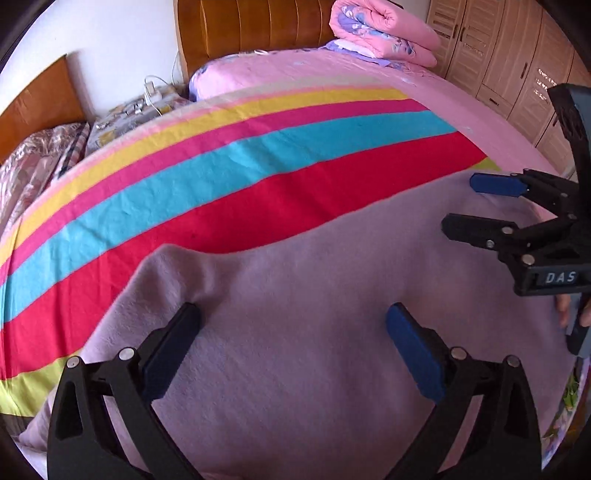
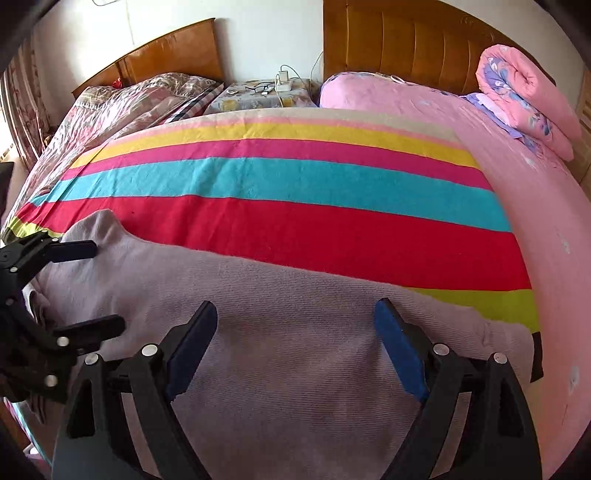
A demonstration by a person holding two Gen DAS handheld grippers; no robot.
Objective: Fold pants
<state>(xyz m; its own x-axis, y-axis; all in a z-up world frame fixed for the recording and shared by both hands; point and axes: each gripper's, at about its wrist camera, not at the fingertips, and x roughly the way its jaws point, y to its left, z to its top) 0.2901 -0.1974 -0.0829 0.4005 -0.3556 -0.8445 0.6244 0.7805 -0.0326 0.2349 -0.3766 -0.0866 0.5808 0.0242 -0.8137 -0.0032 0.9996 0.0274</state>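
Lilac pants lie spread flat along the near side of a striped blanket on a bed. My left gripper hovers over the pants with its jaws wide apart and nothing between the blue pads. A raised corner of the fabric sits just beyond its left finger. My right gripper stands open above the pants too, with nothing held. Each gripper shows in the other's view: the right gripper at the right edge, the left gripper at the left edge.
A rolled pink quilt lies by the wooden headboard. A nightstand with glasses and a charger stands between this bed and a second bed. Wardrobe doors line the far right.
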